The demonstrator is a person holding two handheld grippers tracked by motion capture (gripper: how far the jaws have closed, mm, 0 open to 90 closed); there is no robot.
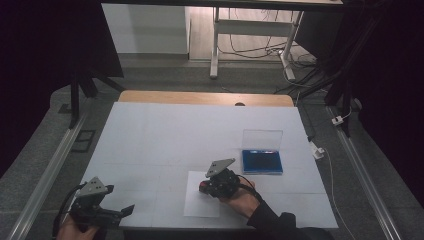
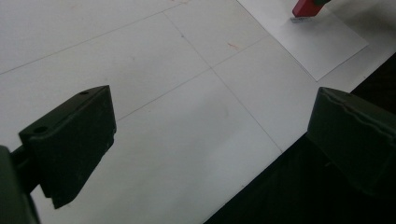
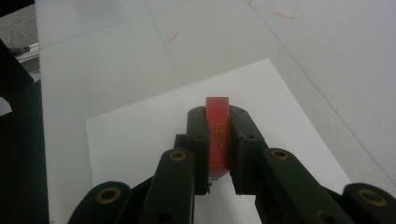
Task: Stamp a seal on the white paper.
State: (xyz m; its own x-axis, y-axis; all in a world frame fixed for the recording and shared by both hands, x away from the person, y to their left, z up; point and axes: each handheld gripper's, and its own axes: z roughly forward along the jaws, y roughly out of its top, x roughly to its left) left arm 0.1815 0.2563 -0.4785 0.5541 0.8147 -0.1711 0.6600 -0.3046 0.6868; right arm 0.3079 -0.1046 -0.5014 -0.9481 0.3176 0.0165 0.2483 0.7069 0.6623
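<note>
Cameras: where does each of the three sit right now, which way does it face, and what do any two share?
High view: above the person's side, looking forward and down on the table; both forearms enter from below, left hand-held gripper open at the near-left edge, blue case far right.
Left gripper view: rides the left hand-held gripper, looking across the table between its wide-apart jaws.
Right gripper view: rides the right hand-held gripper, looking down at its jaws clamping a red stamp.
Shared: the white paper sheet and the stamp appear in all three.
</note>
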